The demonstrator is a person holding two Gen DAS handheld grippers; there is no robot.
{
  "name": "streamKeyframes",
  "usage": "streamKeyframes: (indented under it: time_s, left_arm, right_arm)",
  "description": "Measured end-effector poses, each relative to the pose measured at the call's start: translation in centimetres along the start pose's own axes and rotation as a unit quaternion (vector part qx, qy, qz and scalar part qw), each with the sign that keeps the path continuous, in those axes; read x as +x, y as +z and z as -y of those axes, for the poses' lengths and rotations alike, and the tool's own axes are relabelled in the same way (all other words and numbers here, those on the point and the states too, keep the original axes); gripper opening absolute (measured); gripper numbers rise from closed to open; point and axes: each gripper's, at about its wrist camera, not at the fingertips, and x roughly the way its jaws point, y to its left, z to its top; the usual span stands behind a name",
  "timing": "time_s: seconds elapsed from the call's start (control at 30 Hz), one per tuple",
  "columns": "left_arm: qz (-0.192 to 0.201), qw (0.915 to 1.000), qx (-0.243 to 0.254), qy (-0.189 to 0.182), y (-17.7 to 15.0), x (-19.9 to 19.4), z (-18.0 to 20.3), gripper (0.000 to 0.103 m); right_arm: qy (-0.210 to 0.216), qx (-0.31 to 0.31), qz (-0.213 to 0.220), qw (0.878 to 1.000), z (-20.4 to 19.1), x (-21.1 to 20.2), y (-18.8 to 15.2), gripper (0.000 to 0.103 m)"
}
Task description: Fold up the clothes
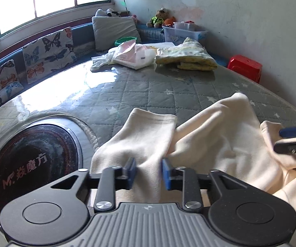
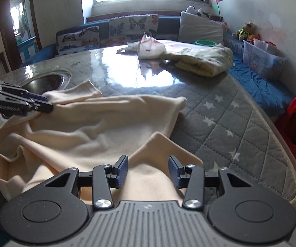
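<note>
Left wrist view: left tool (image 1: 149, 173) released, fingers straddling a ridge of the cream garment (image 1: 215, 135). Garment lies rumpled on the quilted tabletop (image 1: 148, 90). Right tool (image 2: 148, 171) released above garment's near edge.

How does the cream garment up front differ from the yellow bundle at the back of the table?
The cream garment is plain, spread out and rumpled; the yellow patterned cloth is printed and already folded into a thick stack. The cream one lies near both grippers; the yellow one sits far off, untouched. Both rest on the quilted grey table cover.
</note>
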Motion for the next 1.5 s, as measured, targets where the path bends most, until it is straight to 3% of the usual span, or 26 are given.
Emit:
streamKeyframes:
  time_s: [0.07,0.17,0.23,0.33,0.47,0.57,0.63,0.7,0.87,1.0,1.03,1.07,1.1,1.13,1.2,1.27,1.5]
  left_arm:
    - [0.007,1.0000,-0.006,0.002,0.1,-0.5,-0.5,0.014]
    - [0.018,0.9996,-0.017,0.015,0.0,-1.2,-1.5,0.009]
    - [0.025,0.9990,-0.030,0.022,0.1,-1.8,-2.2,0.007]
    - [0.040,0.9972,-0.049,0.041,-0.1,-3.0,-3.7,0.005]
    - [0.044,0.9944,-0.078,0.056,-0.3,-4.1,-5.8,0.006]
    - [0.042,0.9958,-0.075,0.033,0.1,-4.2,-5.5,0.009]
    - [0.040,0.9971,-0.062,0.022,0.4,-3.6,-4.2,0.013]
    - [0.036,0.9980,-0.050,0.014,0.7,-2.7,-2.9,0.028]
    - [0.019,0.9993,-0.032,0.000,1.8,-0.1,-0.7,0.044]
    - [0.007,0.9997,-0.023,0.011,2.3,1.8,-0.2,0.044]
    - [0.003,0.9997,-0.023,0.012,2.3,2.2,-0.3,0.042]
    - [0.001,0.9996,-0.025,0.013,2.3,2.4,-0.4,0.031]
    - [0.000,0.9995,-0.028,0.012,2.2,2.4,-0.7,0.020]
    - [0.000,0.9994,-0.032,0.011,2.0,2.5,-0.9,0.018]
    - [-0.001,0.9992,-0.039,0.009,1.8,2.5,-1.5,0.009]
    - [0.005,0.9988,-0.047,0.011,1.5,1.9,-2.1,0.006]
    - [0.035,0.9952,-0.083,0.038,1.2,-0.8,-4.7,0.003]
  right_arm:
    - [0.001,0.001,-0.012,1.000,0.2,0.8,-0.2,0.040]
    - [-0.010,-0.016,-0.010,1.000,-0.2,0.5,-0.3,0.033]
    - [-0.028,-0.029,-0.009,0.999,-0.3,0.2,-0.2,0.018]
    - [-0.065,-0.048,-0.011,0.997,-0.2,-0.2,-0.1,0.005]
    - [-0.090,-0.041,-0.009,0.995,0.8,-0.8,-0.1,0.005]
    - [-0.079,-0.024,0.003,0.997,1.2,-1.2,0.5,0.012]
    - [-0.054,-0.014,0.015,0.998,0.8,-1.1,1.3,0.029]
    - [-0.040,-0.019,0.018,0.999,0.2,-0.9,1.8,0.037]
    - [-0.015,-0.033,0.005,0.999,-1.1,1.0,2.4,0.042]
    - [-0.020,-0.033,-0.012,0.999,-1.5,2.4,2.1,0.039]
    - [-0.022,-0.036,-0.015,0.999,-1.5,2.5,2.0,0.037]
    - [-0.024,-0.038,-0.018,0.999,-1.5,2.6,1.8,0.036]
    - [-0.025,-0.039,-0.017,0.999,-1.4,2.4,1.7,0.026]
    - [-0.026,-0.040,-0.017,0.999,-1.3,2.2,1.5,0.017]
    - [-0.032,-0.041,-0.014,0.999,-1.0,1.7,1.4,0.012]
    - [-0.049,-0.045,-0.010,0.998,-0.6,1.1,1.3,0.006]
    - [-0.106,-0.039,-0.001,0.994,1.6,-0.5,1.3,0.005]
